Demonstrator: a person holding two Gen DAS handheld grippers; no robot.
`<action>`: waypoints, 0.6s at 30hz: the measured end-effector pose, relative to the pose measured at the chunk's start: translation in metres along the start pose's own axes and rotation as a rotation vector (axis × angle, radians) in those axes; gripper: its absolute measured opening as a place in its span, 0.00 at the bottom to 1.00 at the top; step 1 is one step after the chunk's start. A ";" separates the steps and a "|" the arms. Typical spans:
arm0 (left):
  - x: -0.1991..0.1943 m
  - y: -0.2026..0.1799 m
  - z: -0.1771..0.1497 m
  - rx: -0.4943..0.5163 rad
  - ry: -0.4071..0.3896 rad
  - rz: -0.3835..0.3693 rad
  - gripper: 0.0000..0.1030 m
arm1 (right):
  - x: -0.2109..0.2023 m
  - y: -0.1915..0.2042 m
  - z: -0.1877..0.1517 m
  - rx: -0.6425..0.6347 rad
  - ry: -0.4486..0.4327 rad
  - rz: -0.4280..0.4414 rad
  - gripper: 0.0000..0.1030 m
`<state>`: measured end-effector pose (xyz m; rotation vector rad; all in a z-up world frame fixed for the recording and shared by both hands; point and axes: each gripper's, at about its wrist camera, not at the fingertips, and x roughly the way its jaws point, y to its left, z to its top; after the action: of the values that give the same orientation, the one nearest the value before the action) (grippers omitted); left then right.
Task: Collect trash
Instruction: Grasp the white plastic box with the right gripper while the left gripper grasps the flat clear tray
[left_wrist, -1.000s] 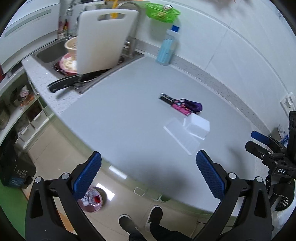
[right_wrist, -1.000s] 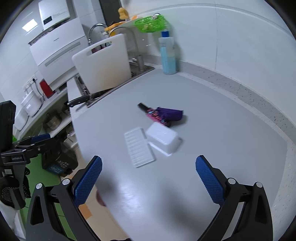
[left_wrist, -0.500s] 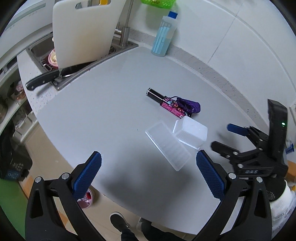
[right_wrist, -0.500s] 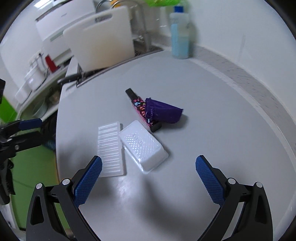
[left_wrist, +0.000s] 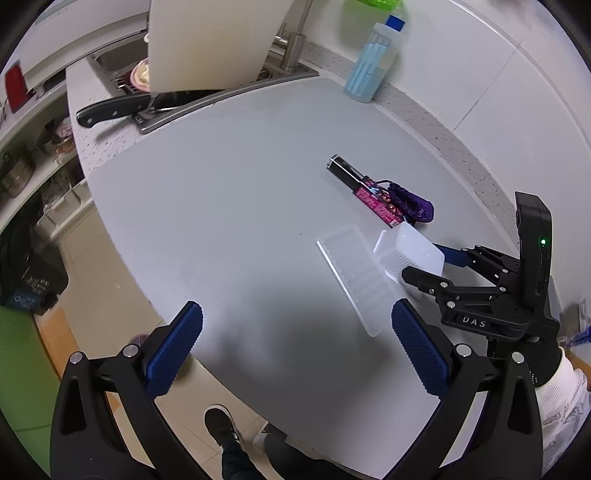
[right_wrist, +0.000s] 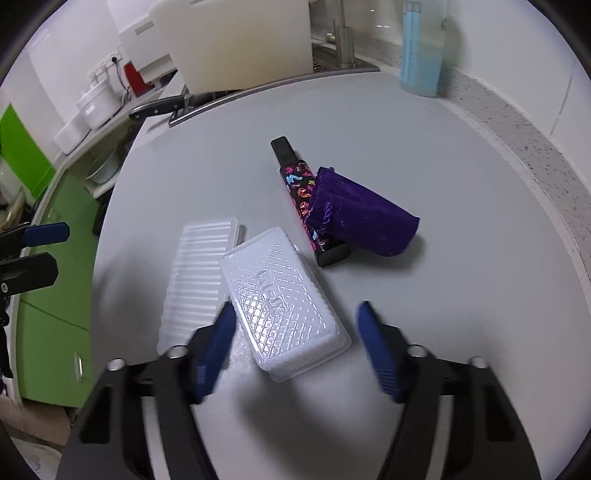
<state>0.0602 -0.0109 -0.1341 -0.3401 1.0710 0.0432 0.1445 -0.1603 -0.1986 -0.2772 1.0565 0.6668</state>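
- The right gripper (right_wrist: 293, 341) points steeply down at the grey countertop (right_wrist: 461, 295). Its jaws have just been closing and now stand about half open, straddling the near end of an upside-down clear plastic container (right_wrist: 282, 304).
- The blue pads (right_wrist: 216, 349) are blurred. The left-side pad looks to be at or very near the container's long edge, the other pad stands clear of it, so the container is between the jaws but not yet gripped.
- The left gripper (left_wrist: 293, 347) hangs over the front edge of the counter with its jaws wide apart and nothing between them.
- A ribbed clear lid (right_wrist: 199, 286) lies flat just beside the container, touching or slightly tucked under its long edge.
- Just beyond the container lies a slim black box with a bright pink pattern (right_wrist: 304, 201), with a purple drawstring pouch (right_wrist: 364, 219) resting against it and partly over it.
- Farther back, a kitchen knife (left_wrist: 110, 110) lies at the sink's edge, a white cutting board (left_wrist: 210, 40) stands in the sink, and a blue-tinted bottle (left_wrist: 371, 68) stands by the wall.
- Progress, as a judgement: the collecting is barely begun. Every piece of likely trash is on the counter, and nothing is lifted.
- Left to do: close on the container, carry it off, then deal with the lid and any other rubbish. What appears to be a small bin with rubbish in it shows on the floor (left_wrist: 142, 338), mostly hidden behind the left gripper's finger.
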 end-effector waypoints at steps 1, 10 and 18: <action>0.001 0.000 -0.001 -0.005 0.001 0.003 0.97 | 0.000 0.000 0.001 -0.007 0.000 -0.001 0.52; 0.015 -0.023 -0.003 0.009 0.025 -0.006 0.97 | -0.024 -0.002 -0.006 0.003 -0.052 0.009 0.39; 0.048 -0.053 0.005 0.000 0.078 0.021 0.97 | -0.057 -0.023 -0.021 0.053 -0.097 -0.033 0.37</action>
<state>0.0987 -0.0661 -0.1600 -0.3330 1.1515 0.0492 0.1259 -0.2100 -0.1611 -0.2140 0.9738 0.6156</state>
